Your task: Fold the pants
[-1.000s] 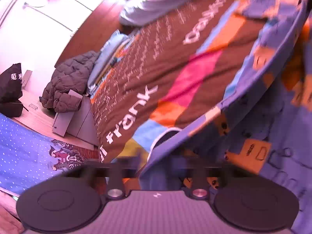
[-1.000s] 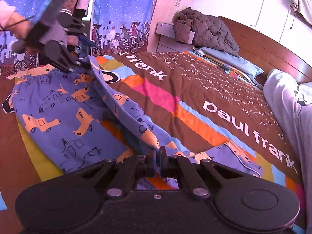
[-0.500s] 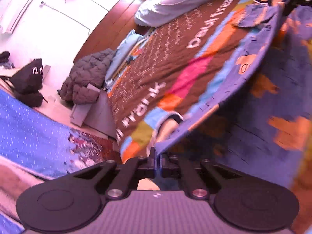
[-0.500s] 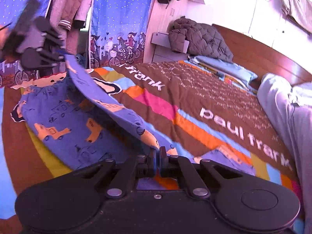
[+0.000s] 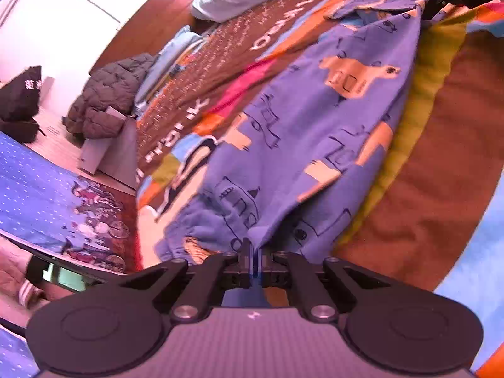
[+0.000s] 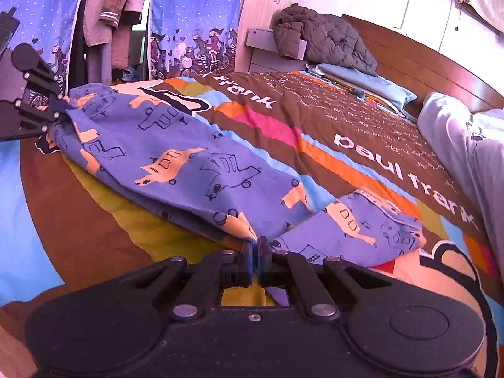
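Note:
The blue pants (image 6: 189, 163) with orange car prints lie on the bedspread, one leg folded over the other along their length. In the left wrist view the pants (image 5: 315, 119) stretch away from me. My left gripper (image 5: 253, 256) is shut on the pants' edge at one end; it shows in the right wrist view (image 6: 53, 113) at far left. My right gripper (image 6: 255, 249) is shut on the fabric edge at the other end, and shows in the left wrist view (image 5: 431, 3) at top right. A shorter piece of the pants (image 6: 362, 233) lies to the right.
The striped "paul frank" bedspread (image 6: 362, 145) covers the bed. A grey puffer jacket (image 6: 324, 41) sits on a bedside cabinet by the wooden headboard (image 6: 425, 63). Light bedding (image 6: 466, 145) lies at right. Blue curtains (image 6: 195, 15) and hanging clothes (image 6: 110, 6) are behind.
Both grippers carried the lifted leg across and lowered it; the fabric that hung in the air now lies flat on the other leg.

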Motion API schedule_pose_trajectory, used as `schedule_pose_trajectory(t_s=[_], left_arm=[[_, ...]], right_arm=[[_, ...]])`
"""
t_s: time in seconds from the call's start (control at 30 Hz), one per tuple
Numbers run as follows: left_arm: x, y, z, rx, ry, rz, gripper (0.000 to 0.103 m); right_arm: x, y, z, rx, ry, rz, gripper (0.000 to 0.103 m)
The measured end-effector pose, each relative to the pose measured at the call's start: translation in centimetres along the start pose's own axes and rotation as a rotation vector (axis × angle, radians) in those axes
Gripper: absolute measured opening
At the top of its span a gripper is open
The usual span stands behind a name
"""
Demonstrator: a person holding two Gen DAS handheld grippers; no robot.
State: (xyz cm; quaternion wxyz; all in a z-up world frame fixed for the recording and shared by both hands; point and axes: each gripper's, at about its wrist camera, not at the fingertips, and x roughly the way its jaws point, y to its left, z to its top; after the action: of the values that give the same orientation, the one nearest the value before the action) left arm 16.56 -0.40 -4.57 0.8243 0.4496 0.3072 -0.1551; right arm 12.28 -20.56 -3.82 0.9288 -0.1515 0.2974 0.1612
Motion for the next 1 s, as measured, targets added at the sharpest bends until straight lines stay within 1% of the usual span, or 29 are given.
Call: schedule_pose_trajectory(t_s=[0.03,0.07,0.13,0.17,0.2,0.23,0.27,0.3,0.33,0.37,0.4,0.43,0.47,0.5,0.6,0.67,0.73,0.77,0.8,0.83,0.87,0.9,0.93,0.97,1.0], left_arm=[[0.2,0.0,-0.1,0.000,0.007,-0.015,0.003],[0.4,0.0,-0.1,0.000,0.017,-0.017,0.007],[0.4,0.0,0.1,-0.006,0.021,-0.011,0.011],[0.2,0.1,0.2,-0.012,0.023,-0.014,0.021],[0.0,0.2,0.4,-0.021,0.025,-0.017,0.037],[-0.4,0.4,0.6,-0.036,0.022,-0.022,0.044],[-0.8,0.5,0.9,-0.053,0.016,-0.027,0.053],[-1.3,0.7,1.3,-0.073,0.005,-0.036,0.058],[-1.8,0.7,1.7,-0.092,-0.007,-0.047,0.062],[-2.2,0.6,2.3,-0.109,-0.020,-0.056,0.071],[-2.7,0.3,3.1,-0.128,-0.039,-0.066,0.082],[-3.0,0.0,3.9,-0.141,-0.058,-0.075,0.086],[-3.4,-0.4,4.8,-0.152,-0.084,-0.085,0.090],[-3.7,-0.9,5.8,-0.157,-0.112,-0.097,0.090],[-4.2,-3.0,9.5,-0.168,-0.182,-0.161,0.090],[-4.2,-4.3,12.1,-0.183,-0.214,-0.209,0.090],[-4.1,-5.5,14.3,-0.190,-0.232,-0.243,0.090],[-3.9,-5.8,15.0,-0.186,-0.237,-0.253,0.090],[-3.8,-6.2,15.6,-0.179,-0.238,-0.252,0.090],[-3.7,-6.5,15.9,-0.176,-0.233,-0.249,0.090],[-3.7,-6.8,16.0,-0.177,-0.222,-0.246,0.090],[-3.5,-6.8,16.0,-0.182,-0.206,-0.244,0.090],[-3.4,-6.8,15.8,-0.193,-0.188,-0.238,0.090],[-3.4,-6.8,15.4,-0.207,-0.170,-0.233,0.091],[-3.5,-6.8,15.0,-0.220,-0.156,-0.229,0.091]], right_arm=[[0.3,0.0,-0.2,0.006,0.006,0.000,0.001],[0.6,0.0,-0.5,0.011,0.018,0.004,0.002],[1.2,0.0,-0.8,0.014,0.046,0.007,0.009],[1.1,0.0,-0.9,0.014,0.043,0.002,0.013],[0.7,0.0,-0.9,0.015,0.029,-0.002,0.025],[0.1,-0.2,-0.8,0.021,0.014,-0.009,0.033],[-0.6,-0.4,-0.8,0.029,0.002,-0.021,0.048],[-1.2,-0.8,-0.8,0.039,-0.008,-0.032,0.057],[-2.0,-1.3,-0.9,0.058,-0.018,-0.045,0.058],[-2.9,-2.0,-1.2,0.092,-0.026,-0.059,0.059],[-3.6,-2.6,-1.5,0.125,-0.027,-0.073,0.066],[-4.3,-3.4,-1.9,0.166,-0.027,-0.087,0.071],[-4.9,-4.3,-2.4,0.214,-0.025,-0.107,0.081],[-5.3,-5.1,-2.8,0.256,-0.023,-0.129,0.086],[-6.6,-8.0,-4.5,0.416,-0.017,-0.225,0.090],[-7.0,-10.3,-5.7,0.539,0.004,-0.297,0.090],[-6.9,-12.7,-7.4,0.678,0.052,-0.322,0.088],[-6.9,-14.0,-8.4,0.757,0.066,-0.308,0.084],[-6.8,-15.1,-9.4,0.835,0.074,-0.277,0.078],[-6.7,-15.9,-10.2,0.885,0.080,-0.247,0.076],[-6.4,-16.5,-10.7,0.916,0.088,-0.224,0.071],[-6.2,-16.9,-11.0,0.927,0.097,-0.218,0.063],[-6.0,-17.1,-11.1,0.925,0.101,-0.223,0.057],[-5.8,-16.9,-11.1,0.923,0.105,-0.229,0.036],[-5.7,-16.9,-11.1,0.921,0.111,-0.229,0.007]])
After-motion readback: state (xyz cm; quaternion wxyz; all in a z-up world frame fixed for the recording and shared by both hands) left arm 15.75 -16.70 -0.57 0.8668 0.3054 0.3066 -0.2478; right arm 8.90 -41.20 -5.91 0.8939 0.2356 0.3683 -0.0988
